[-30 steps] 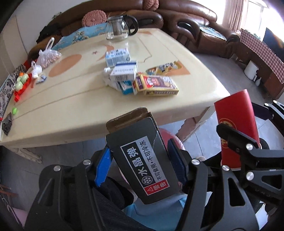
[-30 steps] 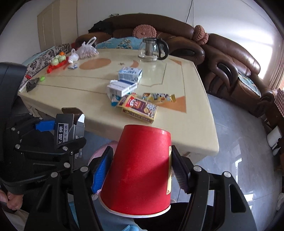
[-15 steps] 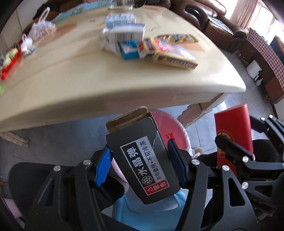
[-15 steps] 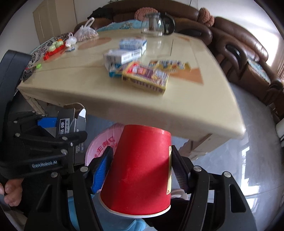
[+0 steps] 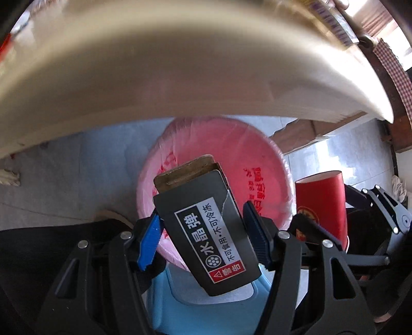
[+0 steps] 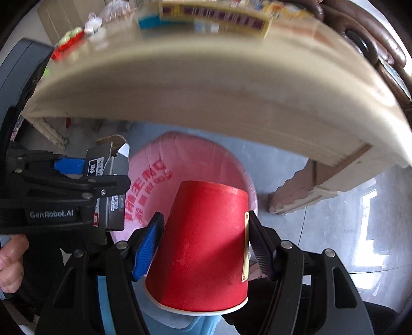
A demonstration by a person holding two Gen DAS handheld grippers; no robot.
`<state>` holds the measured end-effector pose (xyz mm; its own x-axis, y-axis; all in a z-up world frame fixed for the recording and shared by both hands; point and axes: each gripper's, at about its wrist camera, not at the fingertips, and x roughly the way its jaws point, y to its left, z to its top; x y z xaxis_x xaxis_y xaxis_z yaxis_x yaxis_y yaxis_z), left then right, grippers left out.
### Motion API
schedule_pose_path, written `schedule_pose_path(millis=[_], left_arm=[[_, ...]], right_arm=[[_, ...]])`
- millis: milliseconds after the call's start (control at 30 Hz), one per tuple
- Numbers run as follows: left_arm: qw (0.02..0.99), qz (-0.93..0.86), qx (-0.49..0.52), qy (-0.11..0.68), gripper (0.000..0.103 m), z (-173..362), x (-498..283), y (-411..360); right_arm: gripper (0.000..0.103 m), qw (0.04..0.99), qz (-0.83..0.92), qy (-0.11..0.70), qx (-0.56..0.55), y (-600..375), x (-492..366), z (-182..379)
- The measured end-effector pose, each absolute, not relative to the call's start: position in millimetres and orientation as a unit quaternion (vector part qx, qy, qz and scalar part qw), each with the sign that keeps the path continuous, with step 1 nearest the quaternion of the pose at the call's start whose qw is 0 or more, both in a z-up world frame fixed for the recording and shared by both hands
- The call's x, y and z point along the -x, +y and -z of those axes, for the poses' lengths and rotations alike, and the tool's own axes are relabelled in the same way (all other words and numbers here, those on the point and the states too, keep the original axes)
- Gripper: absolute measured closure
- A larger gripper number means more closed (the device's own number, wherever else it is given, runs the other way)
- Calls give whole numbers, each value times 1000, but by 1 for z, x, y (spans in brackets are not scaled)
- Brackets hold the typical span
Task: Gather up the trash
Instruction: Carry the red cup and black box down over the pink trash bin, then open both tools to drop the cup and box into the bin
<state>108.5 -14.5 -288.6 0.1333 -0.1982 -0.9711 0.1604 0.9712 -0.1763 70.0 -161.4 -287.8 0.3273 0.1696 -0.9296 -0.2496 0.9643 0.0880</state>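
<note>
Left gripper: jaws about half open, clamped on a dark cardboard box with a torn top flap, held over the bin.
Right gripper: jaws about half open, clamped on an upturned red paper cup.
Bin: pink-lined trash bin on the floor below the surface, directly under both items.
Just changed: both hands dropped from above the surface to below its edge; grips unchanged.
Versus a second ago: the surface's top with remaining boxes filled the views; now its edge and the bin do.
Meaning: release appears next; more trash remains above.
</note>
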Motion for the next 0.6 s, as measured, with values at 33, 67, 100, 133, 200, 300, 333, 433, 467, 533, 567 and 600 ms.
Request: schedule_pose_path(millis=[33,67,100,133,200,300,333,433,467,533,567,600], left_arm=[[748,115,15,654,42,297,-110,-14],[744,112,18,659,42,304,-112,-13],[739,110,21,664,42,309,-116,-13],[734,108,24,671,42,316,-117,-14],[721,104,29,685,42,329,-120,-12],[708,106,32,697,42,345,-129,-18],[706,106,32,700,42,347,-128,-16],[695,107,35,710,42,360,-132,-17],[689,108,40,715,42,362,-134,-15],[682,101,42,723,42,369,-135,-13],[680,98,43,726,42,371,-136,-13],[677,97,44,728,42,371,-137,-12]], right_arm=[[39,809,-132,571,34,-160,-71,295],[39,806,-135,576,33,-158,-73,299],[39,803,-138,579,33,-157,-75,304],[39,800,-139,583,38,-154,-78,310],[39,791,-144,594,42,-151,-82,321],[39,777,-151,610,42,-148,-86,339],[39,774,-151,614,43,-146,-87,342],[39,766,-159,622,42,-143,-91,351],[39,763,-162,624,39,-143,-92,354],[39,760,-167,627,36,-141,-93,357],[39,759,-169,627,35,-141,-93,358],[38,758,-171,629,37,-140,-94,360]])
